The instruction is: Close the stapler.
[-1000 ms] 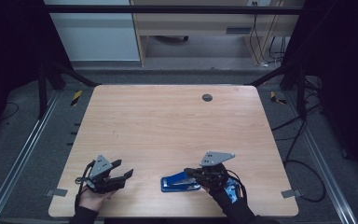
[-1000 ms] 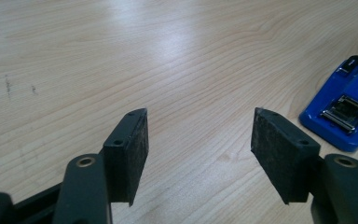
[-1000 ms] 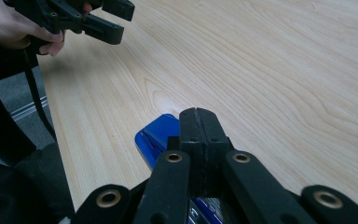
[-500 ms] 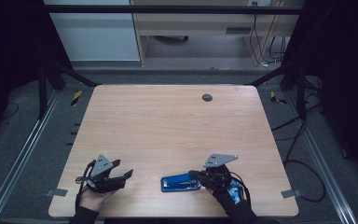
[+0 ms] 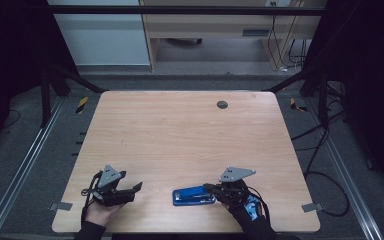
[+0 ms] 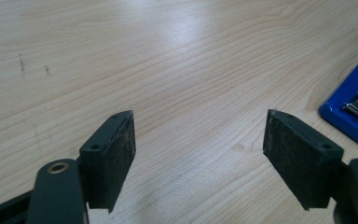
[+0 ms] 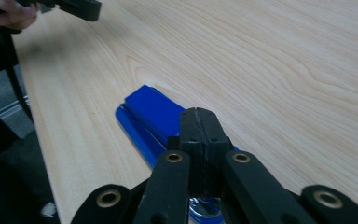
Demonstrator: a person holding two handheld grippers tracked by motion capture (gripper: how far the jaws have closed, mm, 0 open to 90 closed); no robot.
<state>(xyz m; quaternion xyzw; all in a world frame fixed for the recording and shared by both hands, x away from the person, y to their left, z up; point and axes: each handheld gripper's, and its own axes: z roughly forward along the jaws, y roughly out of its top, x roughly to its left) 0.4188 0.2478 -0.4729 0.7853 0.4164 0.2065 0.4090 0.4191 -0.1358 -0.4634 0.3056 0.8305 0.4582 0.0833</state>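
High view: a blue stapler (image 5: pixel 194 195) was seen lying flat near the front edge of the wooden table (image 5: pixel 180 135), right of centre. The right gripper (image 5: pixel 211 189) was set at the stapler's right end, jaws pressed together over it; whether the end was pinched or only pushed down could not be told from here. The left gripper (image 5: pixel 136 189) was held near the front left, well apart from the stapler, jaws spread with nothing between them.

Left gripper view: both pads (image 6: pixel 114 156) were seen wide apart over bare wood. One end of the stapler (image 6: pixel 352 109) was caught at the right edge, hinged open with the metal channel showing.

Right gripper view: the jaws were seen fully closed, pad against pad, tips resting on the blue top of the stapler (image 7: pixel 151 114). The other hand (image 7: pixel 4 14) was seen far off at top left.

Step judged: stapler to be steadied by the right gripper while the left one is brought in. It would be done best with the right tips kept pressed down so the body is not skidded, and the left jaws brought level around the free end before closing.

Against the earlier frames: the left jaws had just been opening, nothing between them. The stapler's position appeared unchanged, and both hands were found at much the same spots.
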